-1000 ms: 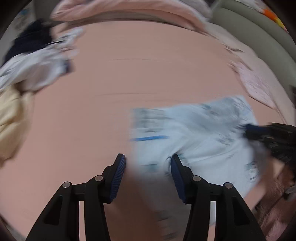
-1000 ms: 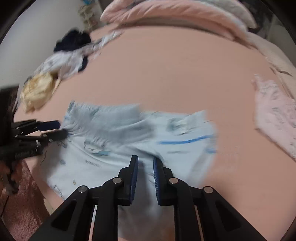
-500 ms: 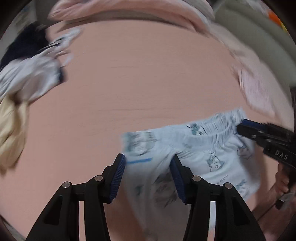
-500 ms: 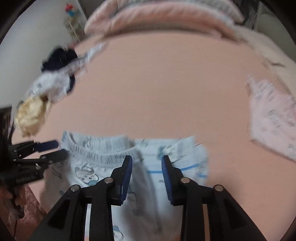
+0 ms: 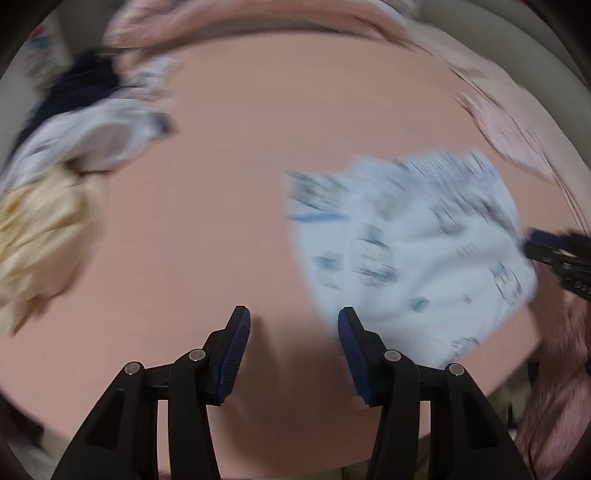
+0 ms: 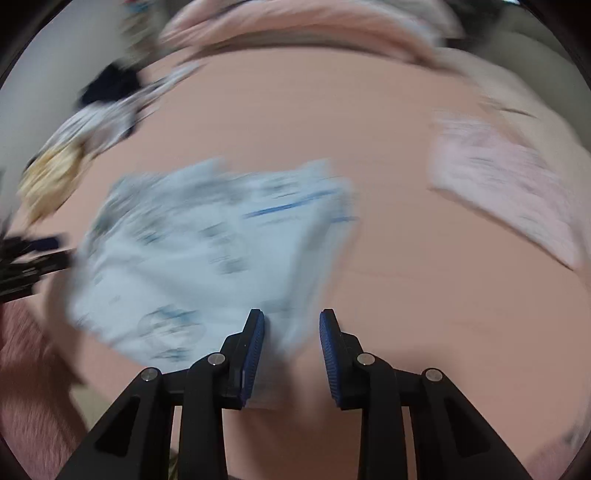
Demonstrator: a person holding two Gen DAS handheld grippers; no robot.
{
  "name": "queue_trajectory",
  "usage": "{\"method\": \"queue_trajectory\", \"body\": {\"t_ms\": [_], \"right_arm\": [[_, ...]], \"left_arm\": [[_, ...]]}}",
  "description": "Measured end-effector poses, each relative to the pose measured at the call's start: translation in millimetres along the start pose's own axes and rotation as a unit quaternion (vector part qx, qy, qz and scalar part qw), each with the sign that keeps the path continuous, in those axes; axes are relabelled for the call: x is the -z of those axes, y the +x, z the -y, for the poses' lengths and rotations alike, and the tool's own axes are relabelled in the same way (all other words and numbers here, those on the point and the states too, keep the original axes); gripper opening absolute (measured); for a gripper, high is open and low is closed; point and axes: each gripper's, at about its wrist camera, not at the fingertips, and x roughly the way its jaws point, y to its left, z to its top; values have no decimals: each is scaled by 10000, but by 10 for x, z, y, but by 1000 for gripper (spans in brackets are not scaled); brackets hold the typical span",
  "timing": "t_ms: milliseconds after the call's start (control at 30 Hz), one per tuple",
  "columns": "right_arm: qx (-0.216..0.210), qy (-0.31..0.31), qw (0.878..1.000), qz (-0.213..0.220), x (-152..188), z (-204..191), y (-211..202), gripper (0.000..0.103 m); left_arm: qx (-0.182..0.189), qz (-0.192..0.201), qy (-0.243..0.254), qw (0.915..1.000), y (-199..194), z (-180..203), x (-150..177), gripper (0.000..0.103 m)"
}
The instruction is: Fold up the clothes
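Observation:
Light blue printed shorts (image 5: 410, 251) lie folded on the pink bed sheet (image 5: 229, 229), near its front edge; they also show in the right wrist view (image 6: 207, 251). My left gripper (image 5: 294, 325) is open and empty, just left of the shorts. My right gripper (image 6: 291, 328) is open and empty, over the shorts' near right corner. Each gripper appears at the edge of the other's view, the right one in the left wrist view (image 5: 557, 251) and the left one in the right wrist view (image 6: 29, 254). Both views are motion-blurred.
A pile of unfolded clothes, white (image 5: 88, 136), dark (image 5: 85, 85) and yellow (image 5: 37, 229), lies at the left. A folded pink garment (image 6: 506, 184) lies at the right. Pink bedding (image 6: 295, 22) is bunched at the far end. The bed's front edge is close below.
My right gripper opened and let go of the shorts. Both grippers pulled back and apart from the shorts, which now lie flat and folded on the sheet.

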Motion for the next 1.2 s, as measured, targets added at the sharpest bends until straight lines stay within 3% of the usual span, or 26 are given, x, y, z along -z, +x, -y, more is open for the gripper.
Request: {"method": "queue_trajectory", "body": {"t_ms": [100, 200, 300, 400, 467, 533, 633, 733, 800, 900, 967, 1000, 1067, 1133, 1200], "right_arm": [[-421, 50, 9990, 157, 97, 48, -180, 32], [-728, -329, 9967, 102, 194, -245, -126, 32], [-349, -714, 9967, -146, 278, -514, 216, 32], [-423, -389, 9983, -129, 302, -373, 234, 32], [-307, -253, 9992, -101, 346, -208, 167, 38], [301, -18, 9994, -197, 458, 54, 145, 39], [-55, 592, 9982, -75, 531, 382, 24, 39], [-537, 415, 9973, 278, 484, 212, -74, 42], [-536, 31, 9983, 208, 460, -5, 22, 42], [-379, -22, 9992, -98, 537, 26, 232, 41], [59, 18, 9999, -130, 600, 155, 198, 41], [877, -140, 9960, -97, 642, 210, 189, 42], [1118, -47, 9937, -2, 649, 296, 161, 42], [368, 391, 9982, 249, 580, 326, 75, 42], [-91, 257, 9989, 388, 511, 168, 68, 44]], "left_arm": [[496, 93, -366, 9981, -167, -116, 87, 47], [756, 47, 45, 9971, -141, 154, 214, 47], [311, -112, 349, 9988, 23, 358, 306, 47], [192, -205, 217, 9994, 83, 228, 338, 48], [25, -216, 129, 9997, 28, 140, 346, 48], [110, -116, -6, 9999, -25, 106, 310, 47], [237, 34, -209, 9995, -103, 55, 257, 47], [320, 176, -188, 9992, -126, 139, 195, 47], [328, 179, 37, 9993, -45, 318, 156, 47], [111, -175, -14, 9998, 128, 218, 240, 48], [44, -132, -216, 9997, 106, 68, 282, 48], [82, -40, -357, 9993, 75, -2, 273, 48], [162, 148, -616, 9979, 12, -130, 249, 47], [286, 385, -511, 9975, -49, -81, 151, 47], [464, 595, -262, 9968, -77, 76, 47, 47]]}}
